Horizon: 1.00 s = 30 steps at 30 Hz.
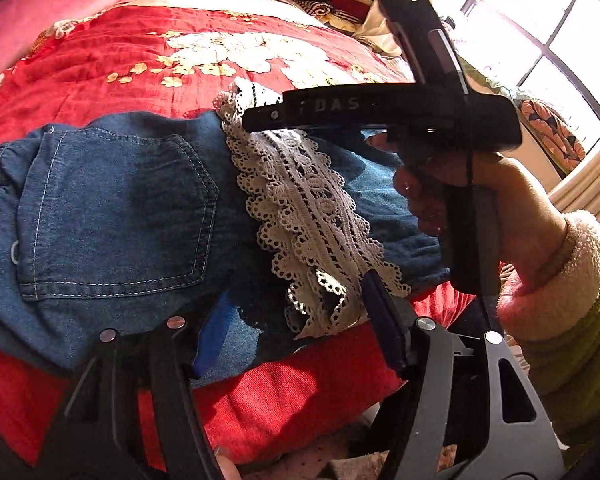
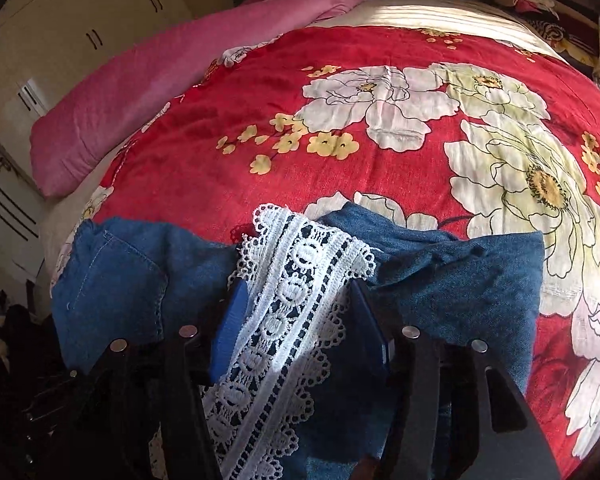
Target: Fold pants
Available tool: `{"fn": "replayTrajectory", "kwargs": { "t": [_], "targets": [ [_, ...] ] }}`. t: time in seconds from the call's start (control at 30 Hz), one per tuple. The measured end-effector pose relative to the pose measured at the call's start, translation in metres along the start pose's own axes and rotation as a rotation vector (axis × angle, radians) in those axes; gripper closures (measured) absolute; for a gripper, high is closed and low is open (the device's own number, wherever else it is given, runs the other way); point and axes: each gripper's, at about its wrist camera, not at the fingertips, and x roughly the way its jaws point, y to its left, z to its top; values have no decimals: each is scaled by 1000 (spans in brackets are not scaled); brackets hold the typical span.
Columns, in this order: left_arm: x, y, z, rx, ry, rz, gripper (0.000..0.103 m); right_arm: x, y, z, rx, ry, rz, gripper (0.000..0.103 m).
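- Denim pants [image 1: 116, 208] lie folded on the red bedspread [image 1: 140, 64], lace trim [image 1: 300, 216] across them.
- Left gripper [image 1: 296, 320]: fingers wide over the lace.
- Right gripper [image 2: 300, 328]: fingers spread wide, lace between them.

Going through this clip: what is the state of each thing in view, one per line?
Denim pants: folded over, lying on the bed.
Lace trim: draped across the denim, between the right fingers.
Left gripper: open over the pants' near edge.
Right gripper: open, astride the lace.
Red floral quilt: spread flat.
Pink blanket: folded at the bed's edge.
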Motion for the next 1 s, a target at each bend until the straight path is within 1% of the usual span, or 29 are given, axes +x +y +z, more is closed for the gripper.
{"fn": "replayTrajectory", "kwargs": {
  "t": [0.1, 0.2, 0.23, 0.27, 0.33, 0.47, 0.53, 0.7, 0.83, 1.0],
  "targets": [
    [-5, -1, 1, 3, -13, 10, 43, -20, -3, 1, 21, -47, 38, 50],
    [-15, -1, 1, 2, -36, 28, 37, -40, -2, 3, 28, -91, 49, 46],
    [-19, 0, 1, -3, -45, 32, 32, -46, 0, 2, 26, -105, 53, 43],
    [-23, 0, 1, -6, -54, 37, 29, -52, 1, 2, 23, -117, 54, 40],
    [-30, 1, 3, -9, -77, 59, 20, -63, 6, 1, 15, -139, 59, 38],
    [-45, 5, 5, -16, -117, 104, 10, -79, 13, 0, 7, -176, 52, 27],
    [-52, 8, 7, -16, -134, 122, 10, -86, 15, -1, 6, -189, 49, 24],
    [-68, 11, 6, -1, -166, 195, 10, -99, 23, -4, 10, -219, 47, 18],
    [-83, 14, 2, -2, -200, 275, 10, -109, 34, -4, -2, -238, 43, 12],
    [-105, 28, -5, -52, -228, 297, 10, -115, 53, -3, -36, -249, 48, 10]
  ]
}}
